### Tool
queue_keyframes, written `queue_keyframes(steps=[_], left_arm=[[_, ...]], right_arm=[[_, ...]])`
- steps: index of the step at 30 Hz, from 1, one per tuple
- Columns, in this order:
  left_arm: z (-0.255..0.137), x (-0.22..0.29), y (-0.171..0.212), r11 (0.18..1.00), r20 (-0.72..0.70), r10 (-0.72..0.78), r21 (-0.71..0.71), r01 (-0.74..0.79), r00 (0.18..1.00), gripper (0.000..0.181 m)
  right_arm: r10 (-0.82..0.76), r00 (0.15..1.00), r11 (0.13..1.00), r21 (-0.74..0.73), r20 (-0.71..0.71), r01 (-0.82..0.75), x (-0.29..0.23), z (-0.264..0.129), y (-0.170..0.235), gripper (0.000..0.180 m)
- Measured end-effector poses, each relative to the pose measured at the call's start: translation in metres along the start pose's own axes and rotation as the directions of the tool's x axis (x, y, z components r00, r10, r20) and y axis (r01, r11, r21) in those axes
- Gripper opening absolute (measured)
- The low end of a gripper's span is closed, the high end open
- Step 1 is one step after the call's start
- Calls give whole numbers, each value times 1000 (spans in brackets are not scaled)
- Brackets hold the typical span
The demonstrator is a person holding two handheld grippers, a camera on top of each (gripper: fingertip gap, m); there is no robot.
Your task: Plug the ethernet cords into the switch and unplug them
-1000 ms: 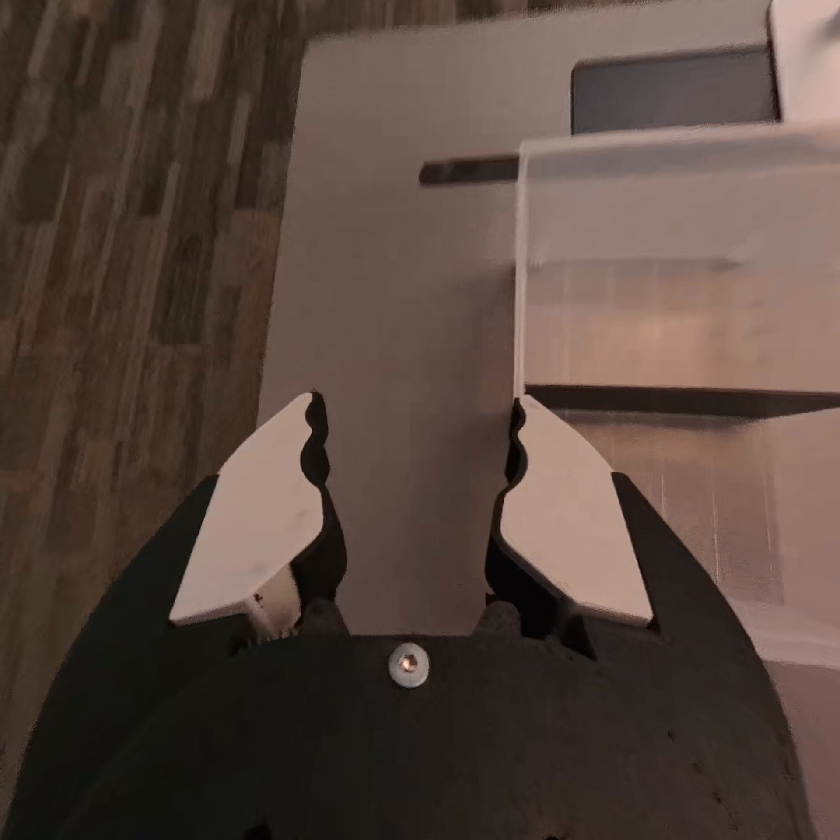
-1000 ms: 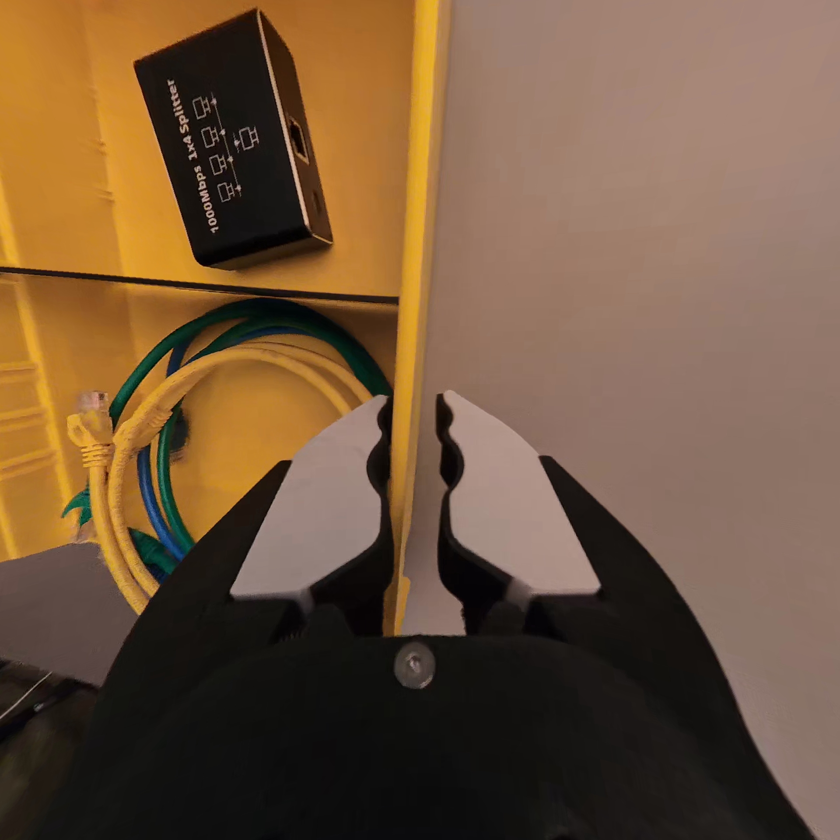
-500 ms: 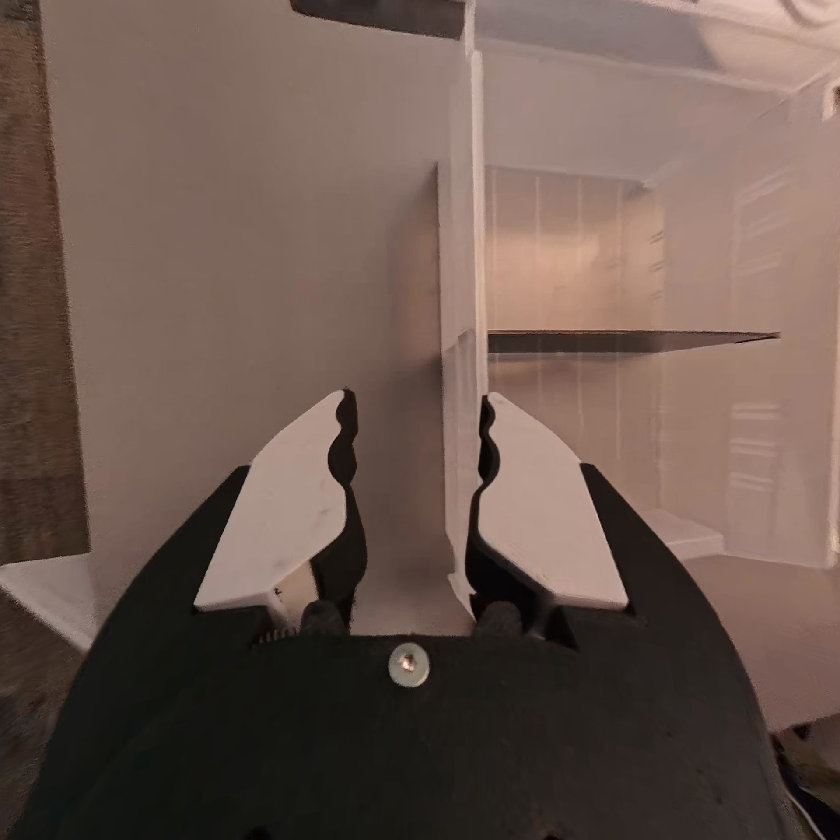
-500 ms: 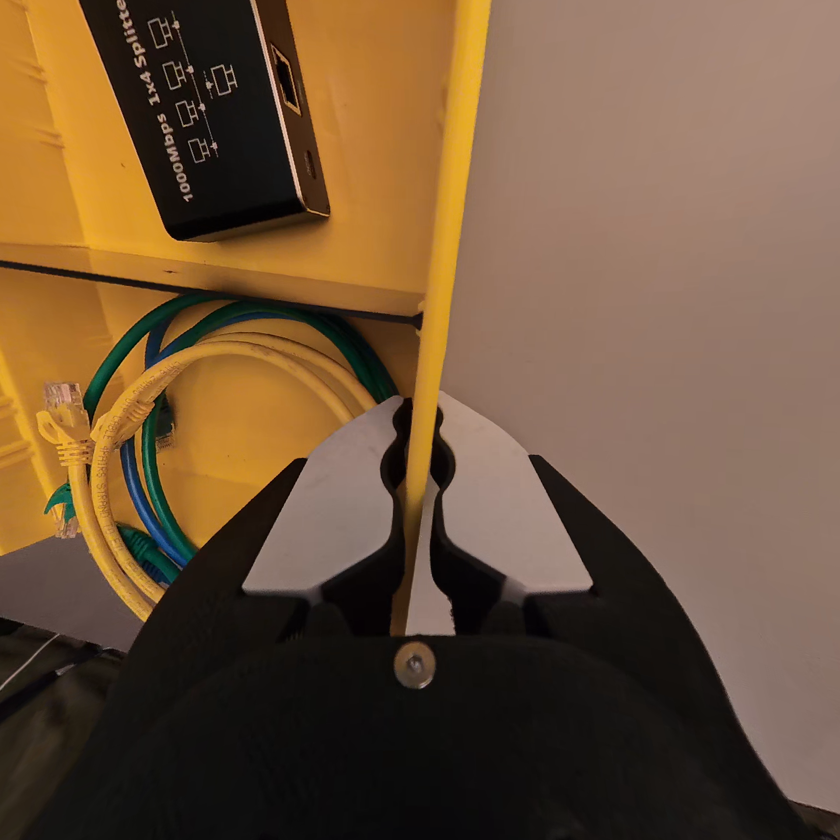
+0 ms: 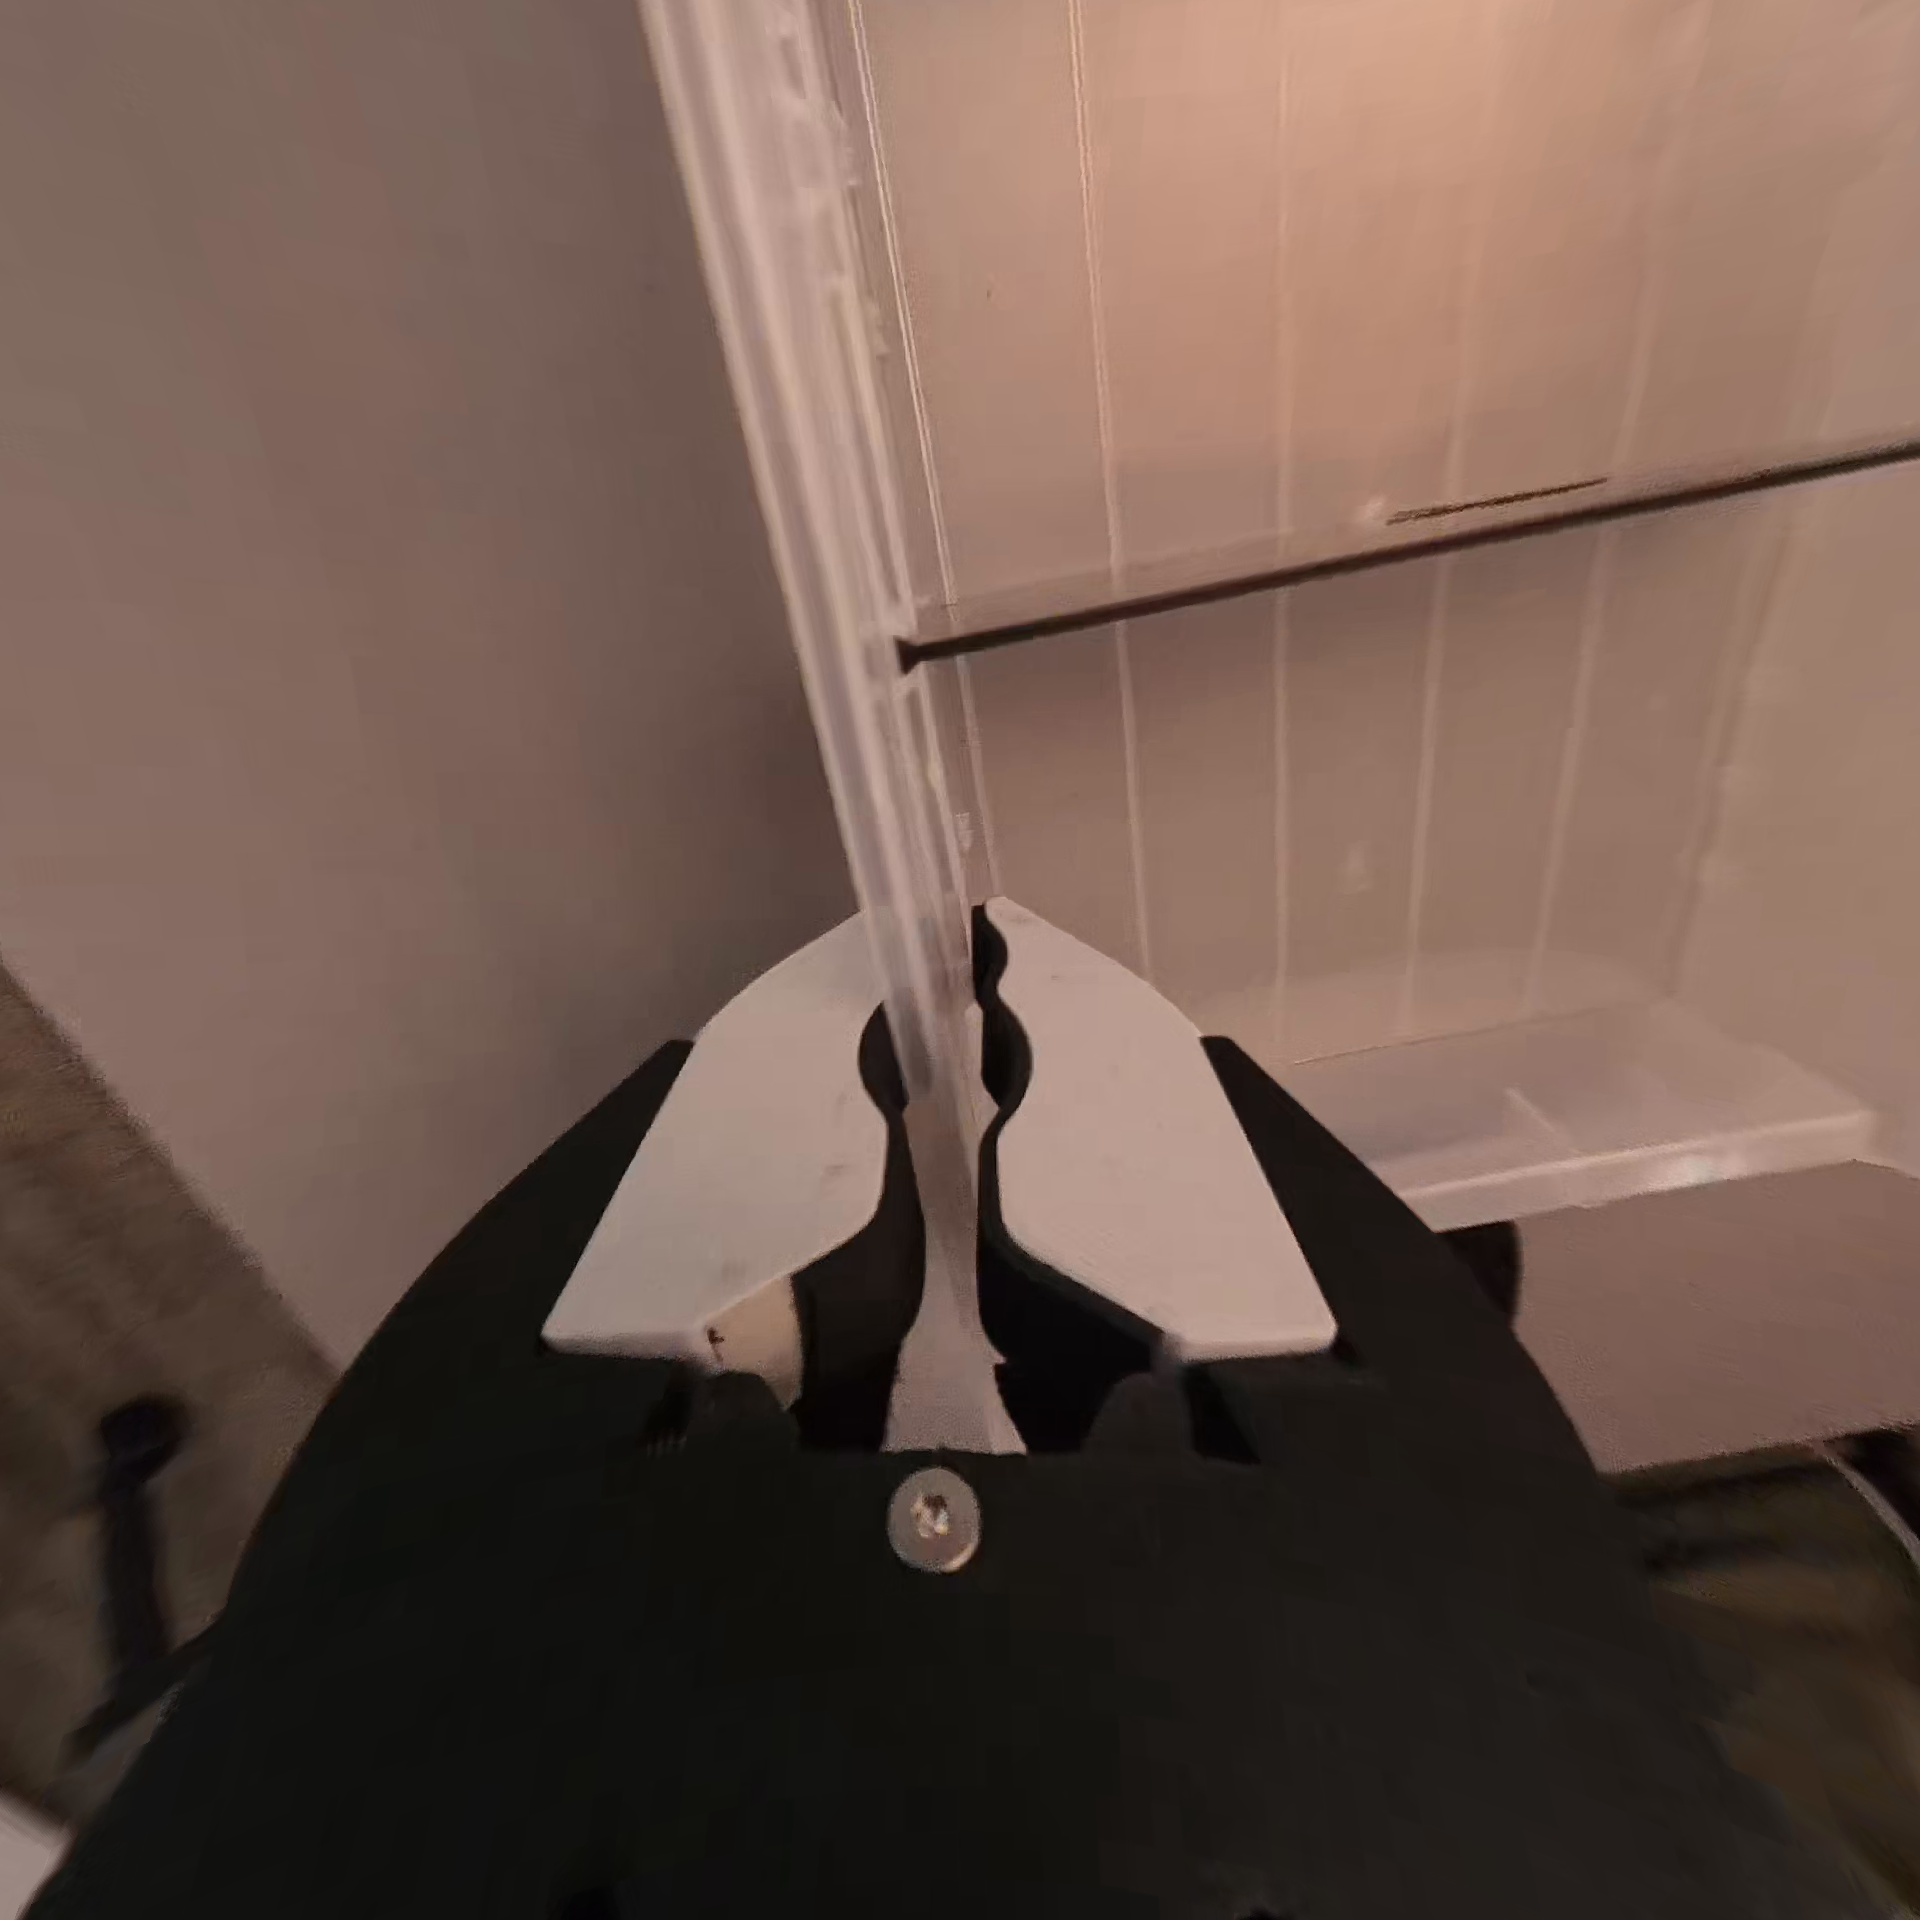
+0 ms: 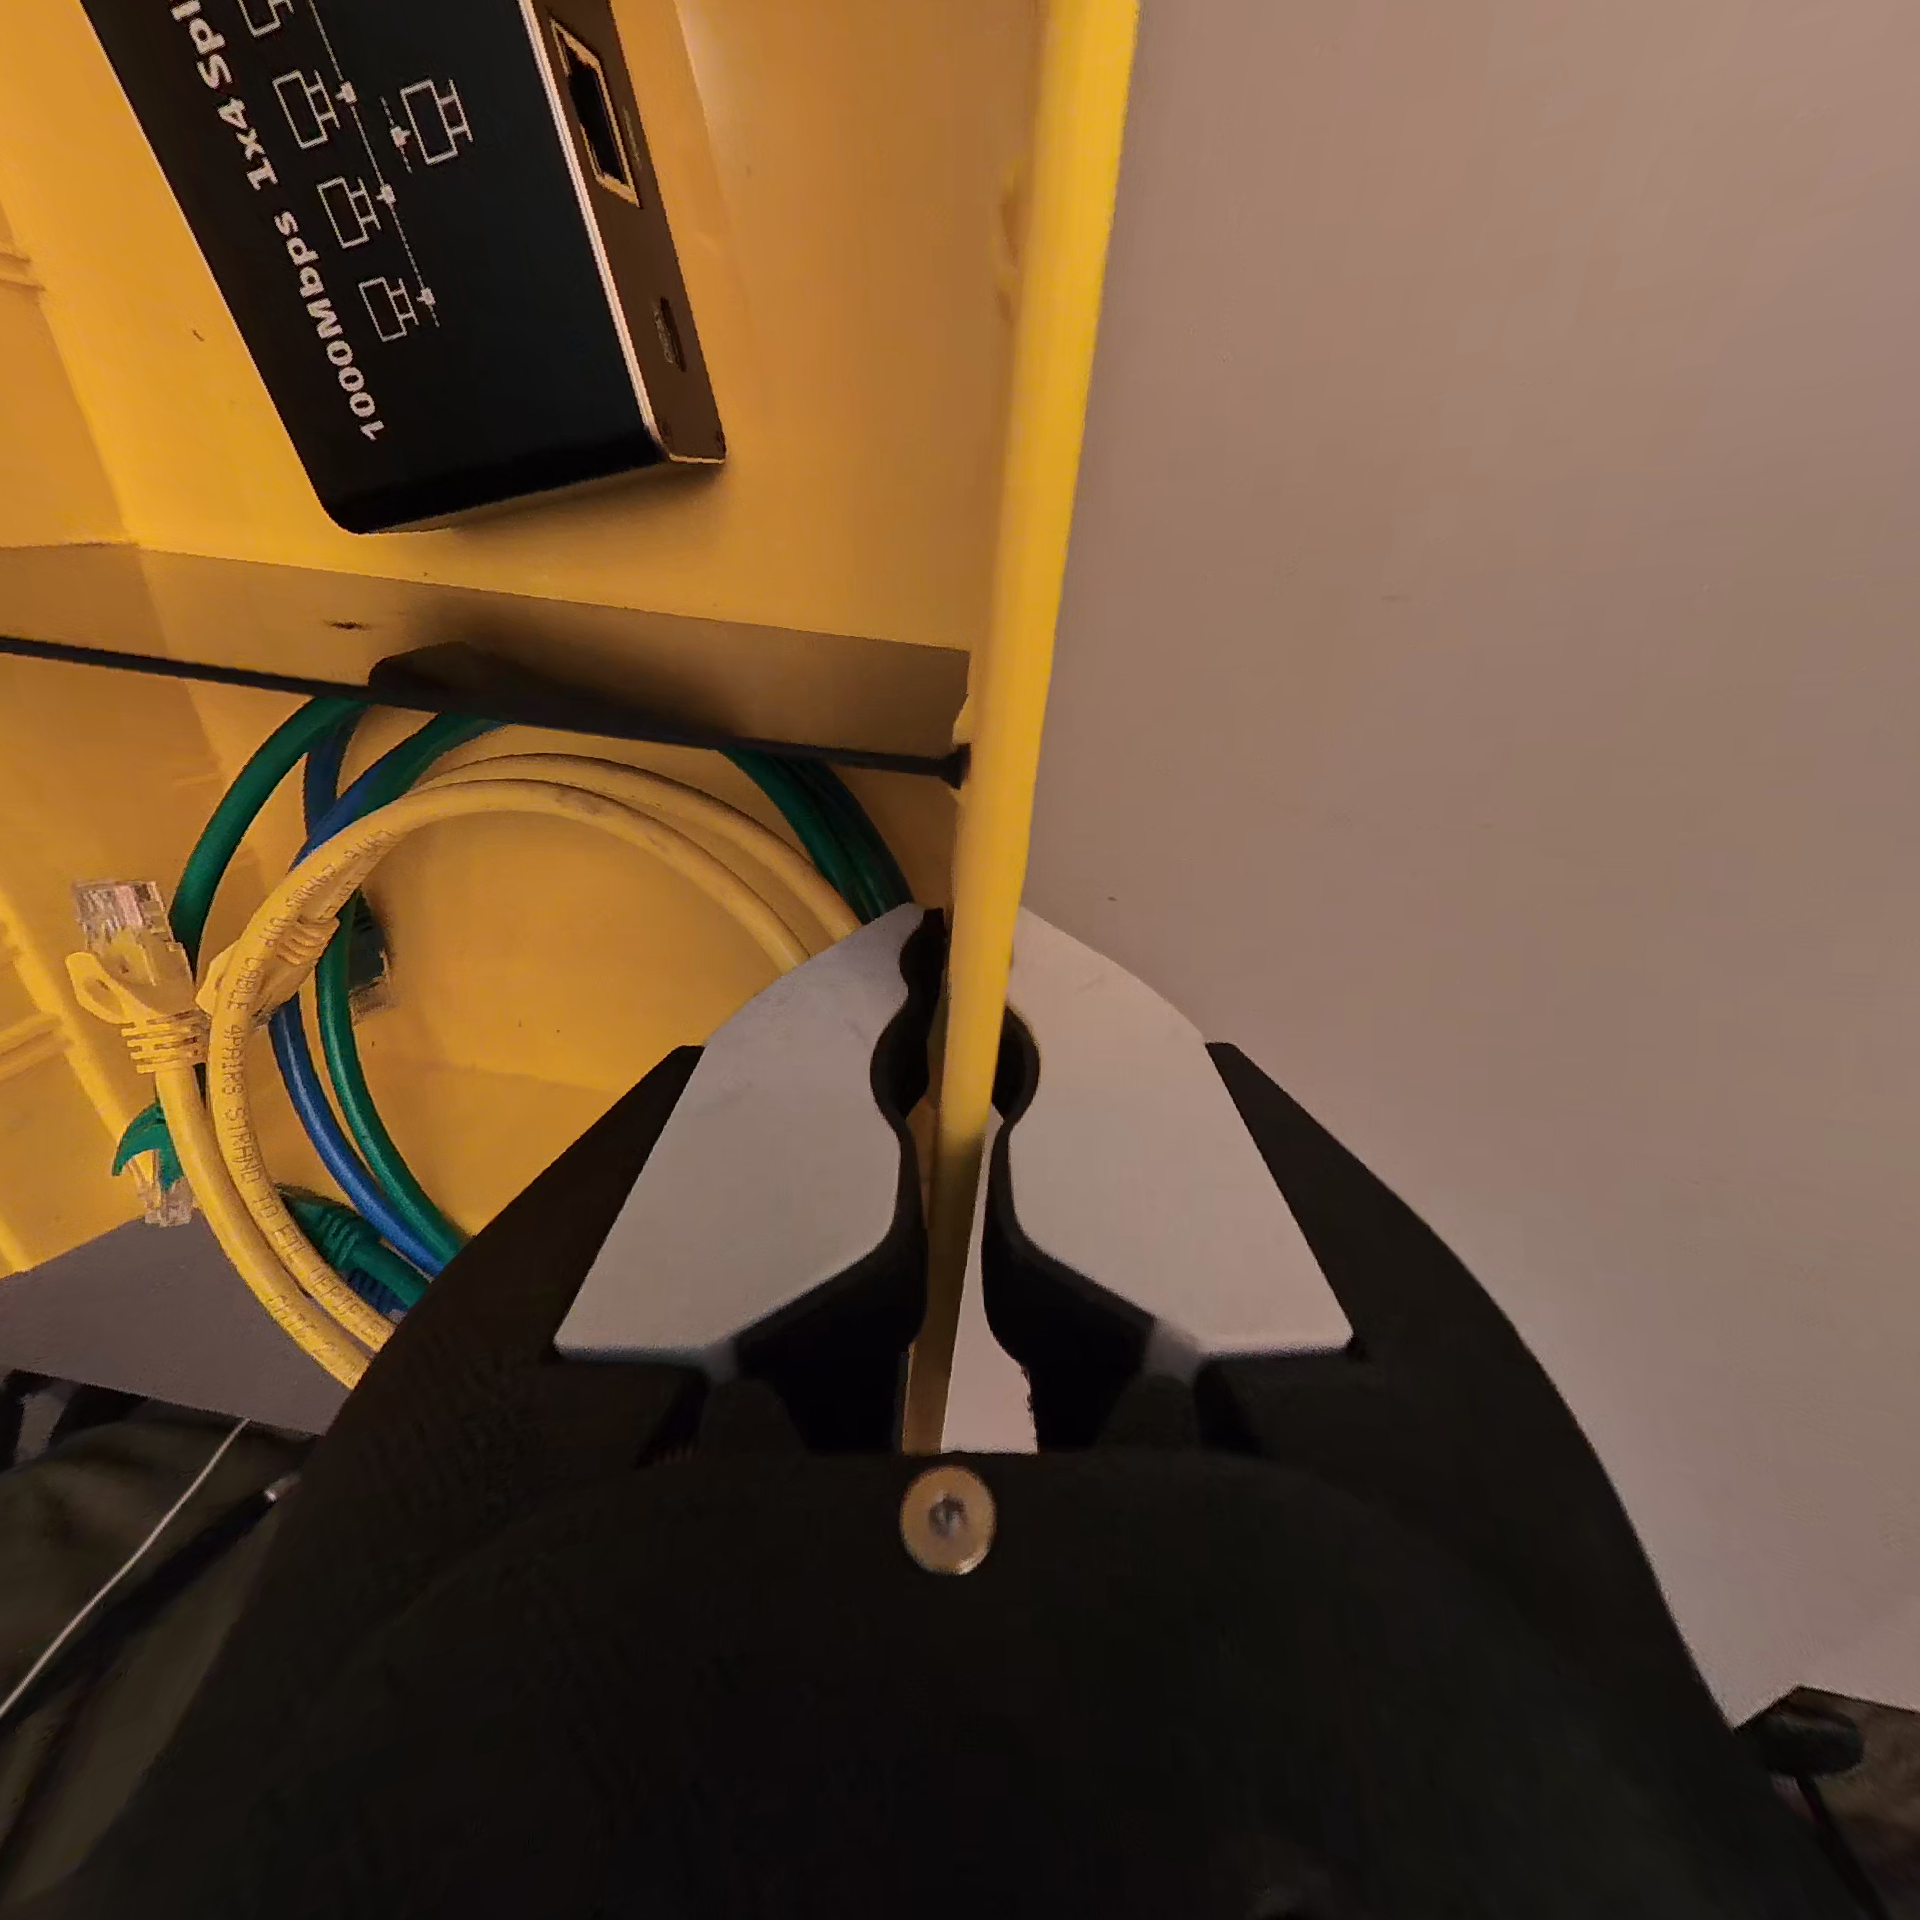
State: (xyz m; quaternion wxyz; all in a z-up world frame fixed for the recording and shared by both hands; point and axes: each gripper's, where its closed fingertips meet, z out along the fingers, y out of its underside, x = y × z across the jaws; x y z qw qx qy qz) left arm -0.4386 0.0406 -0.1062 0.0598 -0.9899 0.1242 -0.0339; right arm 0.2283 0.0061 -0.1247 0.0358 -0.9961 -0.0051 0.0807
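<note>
In the right wrist view a black switch box [image 6: 416, 239] lies in the far compartment of a yellow bin [image 6: 1049, 416]. Coiled yellow [image 6: 582, 821], green [image 6: 343, 1039] and blue [image 6: 301, 1070] ethernet cords lie in the near compartment, behind a dark divider [image 6: 520, 686]. My right gripper [image 6: 968, 925] is shut on the yellow bin's right wall. In the left wrist view my left gripper [image 5: 930, 920] is shut on the left wall of a clear plastic bin [image 5: 831, 520], which is empty and has a dark divider [image 5: 1351, 561].
Both bins rest on a white table [image 6: 1507, 727], also seen left of the clear bin [image 5: 364, 520]. The table's near edge and dark floor [image 5: 104, 1247] lie close below the grippers. A black cable [image 5: 135, 1475] lies at lower left. Left tips to right tips: about 65 cm.
My left gripper moved up to the clear bin's wall and closed on it. My right gripper closed on the yellow bin's wall; the switch and cords now appear closer.
</note>
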Motion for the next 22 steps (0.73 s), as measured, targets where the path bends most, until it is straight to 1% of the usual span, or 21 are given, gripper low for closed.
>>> queue_keyframes(steps=[1, 2, 4, 6, 7, 10, 12, 15, 16, 19, 21, 22], left_arm=[[0, 0, 0, 999, 61, 31, -28, -29, 998, 7], [0, 3, 0, 998, 93, 48, -52, -43, 995, 9], [2, 26, -4, 995, 42, 74, -66, -71, 996, 7], [5, 54, -9, 984, 1, 161, -75, -161, 987, 8], [6, 64, -10, 978, 13, 191, -87, -189, 981, 10], [8, 87, -12, 970, 104, 208, -149, -192, 973, 18], [9, 99, -13, 954, 142, 271, -173, -245, 952, 24], [10, 118, -11, 945, 104, 297, -171, -277, 949, 24], [10, 120, -10, 942, 101, 306, -176, -285, 947, 25], [5, 122, -9, 938, 88, 324, -163, -307, 942, 28], [-7, 122, -10, 941, 84, 328, -115, -317, 941, 29], [-15, 121, -11, 943, 86, 329, -78, -323, 940, 30]], right_arm=[[-5, 1000, 1000, -12, -5, 5, -3, 1, 1, 6], [-16, 1000, 1000, -26, -10, 16, -7, 1, 2, 6], [-44, 999, 998, -54, -19, 43, -17, 3, 4, 7], [-71, 997, 995, -72, -10, 70, -31, 5, 4, 7], [-92, 996, 993, -78, -5, 91, -38, 6, 4, 7], [-146, 989, 985, -90, -4, 145, -57, 9, 2, 8], [-164, 986, 983, -90, -13, 163, -66, 11, 0, 9], [-220, 974, 973, -83, -51, 216, -70, 12, -4, 14], [-241, 968, 969, -82, -71, 235, -69, 12, -5, 19], [-263, 959, 964, -2, -103, 265, -70, 1, -16, 28], [-235, 961, 962, 107, -143, 251, -70, -20, -24, 37], [-214, 959, 954, 173, -185, 246, -71, -36, -29, 42]])
